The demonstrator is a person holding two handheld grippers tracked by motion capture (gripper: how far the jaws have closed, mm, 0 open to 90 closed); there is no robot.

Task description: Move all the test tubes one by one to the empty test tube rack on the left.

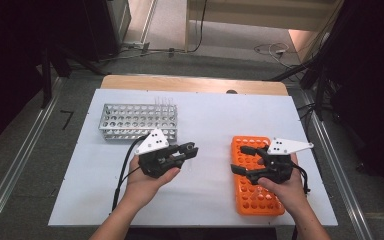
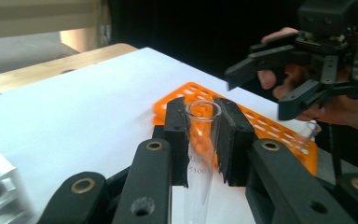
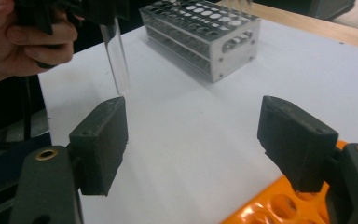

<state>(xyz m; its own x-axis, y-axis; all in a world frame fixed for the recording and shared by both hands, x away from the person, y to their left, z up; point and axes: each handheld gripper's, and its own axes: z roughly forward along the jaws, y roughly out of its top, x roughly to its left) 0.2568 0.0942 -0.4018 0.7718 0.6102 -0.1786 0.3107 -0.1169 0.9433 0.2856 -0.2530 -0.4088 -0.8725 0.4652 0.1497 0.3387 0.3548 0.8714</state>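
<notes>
Left gripper clamped on a clear test tube, tube upright between the pads, open mouth up, roughly midway between the two racks and above the white table top. Right gripper spread wide, nothing between the jaws, parked over the orange rack at the right.

Likely step: carry the tube over to the metal rack and drop it into a free hole.

- Keep the tube vertical on the way; a tilted glass bottom catches the hole's edge.
- Line up from above, then lower straight down. No sideways push against the metal.
- Grip sits near the tube's top, so plenty of length hangs below: watch the rounded bottom end, not the jaws.
- Release only once the tube is seated in the rack.
- Right gripper best held clear of the path, over its own rack.

Another tube leans in the orange rack near the right hand. A few clear tubes stand at the metal rack's far corner.

Surface: white sheet on a wooden table, flat, bare between the racks. Room: grey floor, cables trailing, dark curtains on both sides, metal rails along the table's flanks.
</notes>
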